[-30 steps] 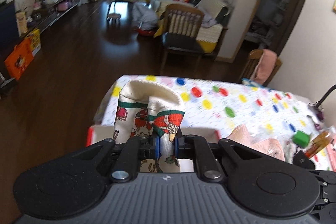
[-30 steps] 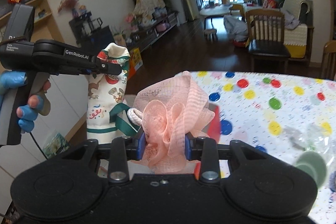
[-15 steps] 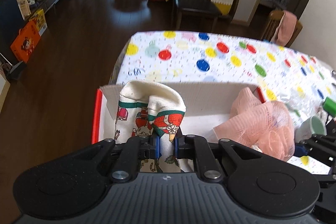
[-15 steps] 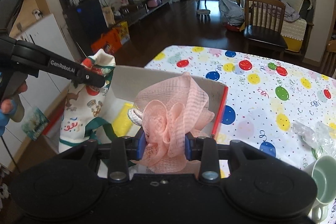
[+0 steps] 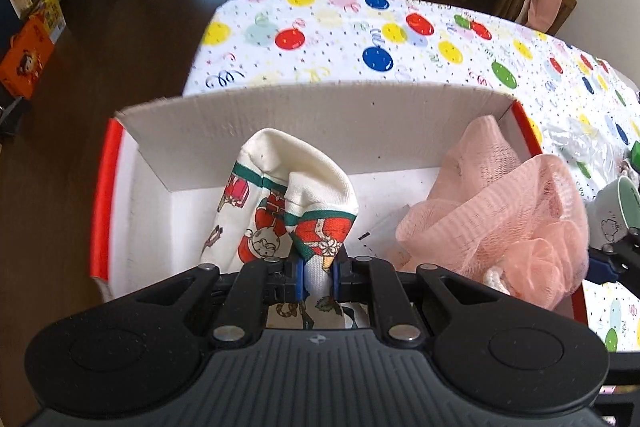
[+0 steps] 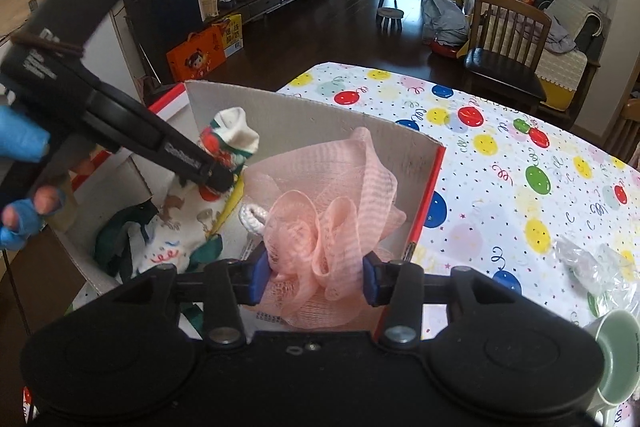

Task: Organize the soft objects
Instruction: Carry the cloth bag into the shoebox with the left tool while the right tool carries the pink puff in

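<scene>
My left gripper (image 5: 317,275) is shut on a cream Christmas-print sock (image 5: 288,203) and holds it inside the open white cardboard box with red edges (image 5: 280,115). It also shows in the right wrist view (image 6: 218,179), with the sock (image 6: 232,135) hanging into the box (image 6: 320,123). My right gripper (image 6: 316,277) holds a pink mesh bath pouf (image 6: 328,203) over the box's right side; its jaws stand wider than before, the pouf still between them. The pouf shows in the left wrist view (image 5: 512,211).
The box sits at the corner of a table with a balloon-print cloth (image 6: 520,155). A green mug (image 6: 620,355) and crumpled clear plastic (image 6: 592,263) lie to the right. Dark cloth (image 6: 120,239) lies in the box. Chairs (image 6: 508,39) stand beyond.
Both grippers have come down into the box with the sock and the pouf. The right gripper's jaws have widened around the pouf.
</scene>
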{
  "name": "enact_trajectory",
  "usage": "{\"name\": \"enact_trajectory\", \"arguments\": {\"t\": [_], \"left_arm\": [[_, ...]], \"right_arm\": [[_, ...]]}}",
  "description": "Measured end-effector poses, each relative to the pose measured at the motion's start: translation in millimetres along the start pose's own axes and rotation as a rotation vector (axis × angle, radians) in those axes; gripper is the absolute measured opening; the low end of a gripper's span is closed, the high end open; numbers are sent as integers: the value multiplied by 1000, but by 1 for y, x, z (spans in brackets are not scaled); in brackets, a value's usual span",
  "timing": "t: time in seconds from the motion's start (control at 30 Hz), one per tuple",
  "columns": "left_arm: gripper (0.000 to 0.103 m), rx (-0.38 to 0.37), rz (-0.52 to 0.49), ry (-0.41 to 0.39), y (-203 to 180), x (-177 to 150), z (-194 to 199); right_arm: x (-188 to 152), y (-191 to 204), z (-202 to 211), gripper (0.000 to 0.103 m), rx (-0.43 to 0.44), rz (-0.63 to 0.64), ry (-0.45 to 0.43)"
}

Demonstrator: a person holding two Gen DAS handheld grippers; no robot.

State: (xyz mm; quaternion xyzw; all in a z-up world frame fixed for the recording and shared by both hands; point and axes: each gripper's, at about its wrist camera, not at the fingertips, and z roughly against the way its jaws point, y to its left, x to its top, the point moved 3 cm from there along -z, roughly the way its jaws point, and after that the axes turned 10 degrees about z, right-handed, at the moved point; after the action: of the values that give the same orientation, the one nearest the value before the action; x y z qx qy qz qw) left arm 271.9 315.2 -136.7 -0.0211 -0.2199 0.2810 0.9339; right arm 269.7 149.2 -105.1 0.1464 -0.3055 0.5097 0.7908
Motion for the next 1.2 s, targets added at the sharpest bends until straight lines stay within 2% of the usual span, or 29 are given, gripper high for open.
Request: {"name": "enact_trajectory", "arguments": {"t": [0.07, 0.17, 0.37, 0.47, 0.6, 0.8, 1.2], "left_arm": [[12, 0, 6, 10, -2, 0, -7], [12, 8, 8, 18, -4, -3, -18], [15, 9, 25, 26, -5, -7, -29], [16, -6, 34, 24, -5, -8, -28], [21, -22, 37, 15, -4, -9, -23], [22, -70, 83, 2, 1, -9, -13], [22, -147, 85, -81, -9, -11, 37]], "right_arm": [[-1, 1, 2, 45, -9, 4, -3], [-3, 3, 6, 58, -18, 6, -13], [-2, 2, 15, 64, -35, 11, -27], [-2, -1, 19, 74, -36, -9, -40], [-3, -5, 24, 78, -21, -38, -50], [-1, -6, 37, 83, 3, -61, -79], [-6, -12, 78, 88, 40, -98, -135]]}}
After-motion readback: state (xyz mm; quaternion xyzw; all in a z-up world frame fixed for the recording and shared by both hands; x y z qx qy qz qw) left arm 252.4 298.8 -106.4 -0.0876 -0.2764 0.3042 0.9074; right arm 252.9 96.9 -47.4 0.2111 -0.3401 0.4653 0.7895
